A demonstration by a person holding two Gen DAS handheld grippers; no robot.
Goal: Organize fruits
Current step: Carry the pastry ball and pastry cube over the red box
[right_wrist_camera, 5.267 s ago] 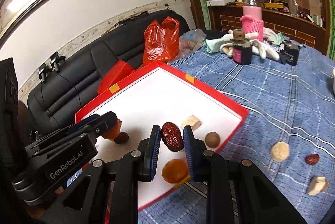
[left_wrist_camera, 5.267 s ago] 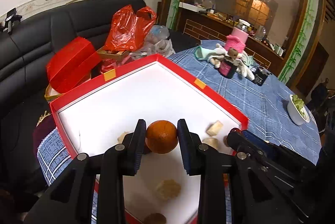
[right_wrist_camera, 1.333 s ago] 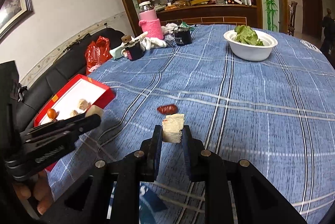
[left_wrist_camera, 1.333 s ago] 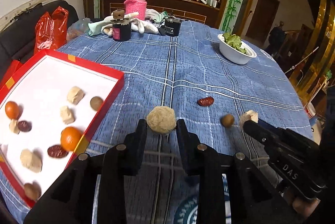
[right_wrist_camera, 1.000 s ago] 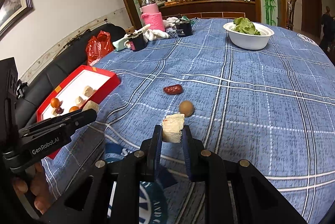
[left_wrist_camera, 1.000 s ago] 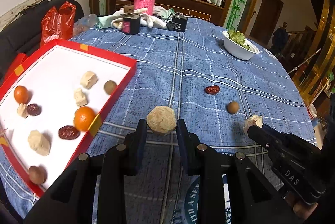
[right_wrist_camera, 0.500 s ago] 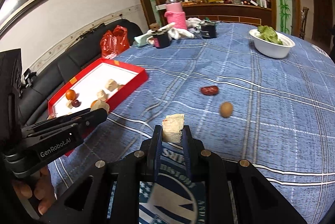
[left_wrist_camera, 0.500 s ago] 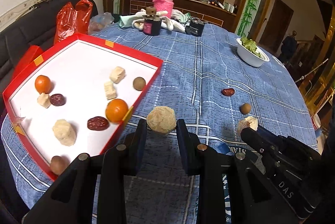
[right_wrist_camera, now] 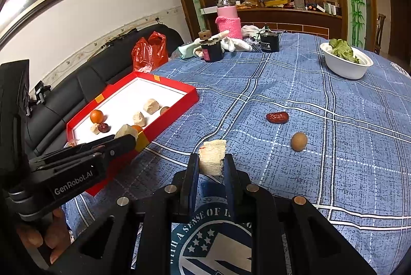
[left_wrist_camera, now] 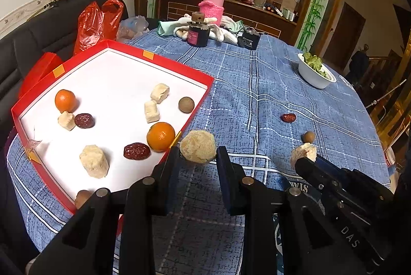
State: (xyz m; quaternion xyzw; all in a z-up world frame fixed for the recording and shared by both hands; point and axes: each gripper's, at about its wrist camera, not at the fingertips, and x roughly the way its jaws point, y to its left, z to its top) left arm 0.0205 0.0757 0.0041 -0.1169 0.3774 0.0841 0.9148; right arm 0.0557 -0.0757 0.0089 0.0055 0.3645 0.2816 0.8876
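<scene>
My left gripper is shut on a round beige fruit piece, held above the tablecloth just off the near right corner of the red tray. The tray's white floor holds two oranges, red dates, beige chunks and brown longans. My right gripper is shut on a pale cut chunk, held over the cloth right of the tray. A red date and a brown longan lie loose on the cloth.
A white bowl of greens stands at the far right. A dark jar, pink bottle, white cloths and a black box stand at the back. A red bag sits on the black sofa, left.
Both grippers have moved left toward the tray, each still holding its piece. The tray now looks nearer and larger in both views.
</scene>
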